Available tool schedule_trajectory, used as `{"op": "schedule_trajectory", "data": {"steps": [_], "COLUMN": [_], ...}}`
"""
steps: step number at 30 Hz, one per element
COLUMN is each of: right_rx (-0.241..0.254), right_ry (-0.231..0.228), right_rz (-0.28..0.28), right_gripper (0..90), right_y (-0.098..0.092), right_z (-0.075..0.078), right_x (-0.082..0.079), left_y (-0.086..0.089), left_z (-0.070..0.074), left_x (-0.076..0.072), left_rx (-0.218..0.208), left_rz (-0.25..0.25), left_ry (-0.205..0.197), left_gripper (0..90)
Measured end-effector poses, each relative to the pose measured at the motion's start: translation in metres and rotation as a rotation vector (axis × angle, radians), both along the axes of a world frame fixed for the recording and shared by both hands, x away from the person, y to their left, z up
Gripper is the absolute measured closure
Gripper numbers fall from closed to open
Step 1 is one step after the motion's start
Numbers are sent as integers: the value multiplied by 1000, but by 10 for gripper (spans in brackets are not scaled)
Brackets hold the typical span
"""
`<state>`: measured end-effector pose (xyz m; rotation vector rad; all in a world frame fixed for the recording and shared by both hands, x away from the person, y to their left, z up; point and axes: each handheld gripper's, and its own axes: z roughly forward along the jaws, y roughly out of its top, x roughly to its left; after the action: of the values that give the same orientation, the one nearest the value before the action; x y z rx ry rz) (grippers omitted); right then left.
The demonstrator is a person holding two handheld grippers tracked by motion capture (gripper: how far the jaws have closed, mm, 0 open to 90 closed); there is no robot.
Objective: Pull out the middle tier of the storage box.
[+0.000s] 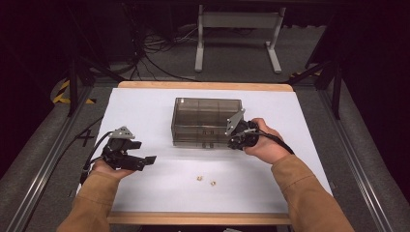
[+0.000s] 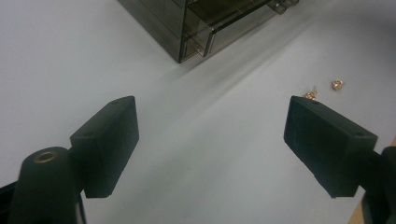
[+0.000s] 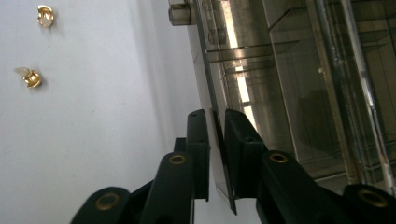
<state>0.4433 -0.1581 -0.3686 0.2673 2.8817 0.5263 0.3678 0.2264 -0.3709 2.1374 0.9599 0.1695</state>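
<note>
A smoky see-through drawer box [image 1: 205, 118] stands in the middle of the white table sheet [image 1: 140, 108]. My right gripper [image 1: 235, 141] is at its front right corner. In the right gripper view its jaws [image 3: 215, 126] pinch the thin edge of a drawer front panel [image 3: 219, 158] from both sides. Two small gold pieces [image 1: 198, 178] [image 1: 212, 182] lie loose on the sheet in front of the box, and they appear as gold pieces [image 3: 31, 78] in the right gripper view too. My left gripper [image 1: 145, 162] hovers at the front left, open and holding nothing [image 2: 210, 135], facing the box [image 2: 205, 23] and the gold pieces [image 2: 337, 84].
The table's wooden front edge [image 1: 193, 218] runs just below the sheet. Metal rails flank the table on both sides. A white stand [image 1: 237, 29] and cables sit on the floor beyond the far edge.
</note>
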Motion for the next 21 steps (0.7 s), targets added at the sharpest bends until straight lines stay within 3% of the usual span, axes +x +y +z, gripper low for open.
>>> {"op": "schedule_trajectory", "data": {"steps": [13,21], "right_rx": [-35,-50], "right_ry": [5,11], "right_rz": [36,58], "right_gripper": [842,849], "right_y": [2,2], "right_z": [2,3], "right_x": [-7,-19], "left_y": [0,-2], "left_z": [0,0], "left_x": [2,3], "left_rx": [0,8], "left_rz": [0,0], "left_ry": [3,8], "left_gripper": [184,184]}}
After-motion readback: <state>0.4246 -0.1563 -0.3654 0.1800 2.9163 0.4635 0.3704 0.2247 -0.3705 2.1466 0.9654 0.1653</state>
